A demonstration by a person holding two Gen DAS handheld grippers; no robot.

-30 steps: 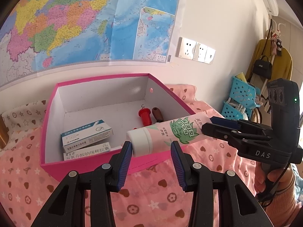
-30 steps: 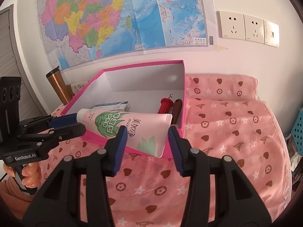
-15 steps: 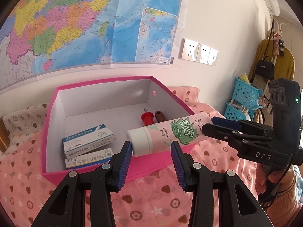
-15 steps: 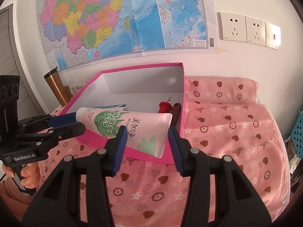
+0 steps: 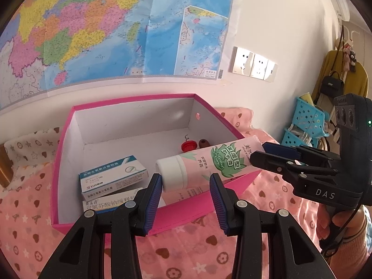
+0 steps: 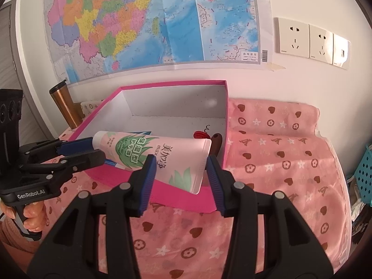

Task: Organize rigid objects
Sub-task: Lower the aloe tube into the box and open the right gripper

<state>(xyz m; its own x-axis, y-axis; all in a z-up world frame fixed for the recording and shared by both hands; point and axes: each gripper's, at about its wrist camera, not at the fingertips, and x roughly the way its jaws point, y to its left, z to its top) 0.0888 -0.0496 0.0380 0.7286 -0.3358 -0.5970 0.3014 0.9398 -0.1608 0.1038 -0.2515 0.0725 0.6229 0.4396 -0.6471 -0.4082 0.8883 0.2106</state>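
Pink tube (image 5: 209,162) with white cap, green leaf print, both tongs clamped on it

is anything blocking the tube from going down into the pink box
Nothing visible blocks it. The tube, held at both ends by the left tongs and right tongs, hangs over the box. The floor under it looks bare; two cartons lie to its left.

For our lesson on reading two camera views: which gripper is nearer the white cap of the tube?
Left. The left gripper sits around the white cap of the tube; the right gripper clamps the tube's flat tail, the end opposite the cap.
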